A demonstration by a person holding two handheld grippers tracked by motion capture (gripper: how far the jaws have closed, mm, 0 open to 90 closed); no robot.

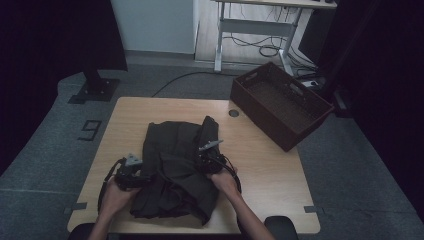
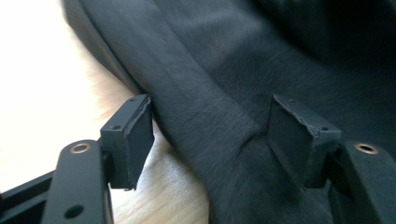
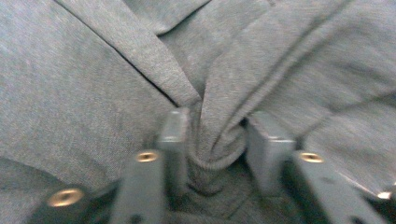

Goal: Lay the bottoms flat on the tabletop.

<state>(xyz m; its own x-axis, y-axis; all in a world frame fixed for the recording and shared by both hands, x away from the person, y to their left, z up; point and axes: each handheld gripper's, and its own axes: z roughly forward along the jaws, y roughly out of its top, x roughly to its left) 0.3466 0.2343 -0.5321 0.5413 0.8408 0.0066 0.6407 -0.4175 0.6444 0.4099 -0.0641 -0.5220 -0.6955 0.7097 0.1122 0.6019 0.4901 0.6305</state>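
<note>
A dark garment (image 1: 175, 165) lies crumpled on the wooden table (image 1: 270, 170), in front of the person. My left gripper (image 1: 144, 176) sits at the garment's left edge, held in the person's left hand. In the left gripper view its jaws (image 2: 210, 135) stand open around a thick fold of the cloth (image 2: 210, 84), with the pads apart from it. My right gripper (image 1: 202, 159) rests on the middle of the garment. In the right gripper view its pads (image 3: 217, 140) squeeze a bunched ridge of the grey-looking fabric (image 3: 233, 70).
A dark woven basket (image 1: 260, 122) stands empty at the table's far right corner. A round cable hole (image 1: 233, 113) lies beside it. Behind the table are a desk frame (image 1: 218, 45) with cables and a dark stand (image 1: 95, 87) on the floor.
</note>
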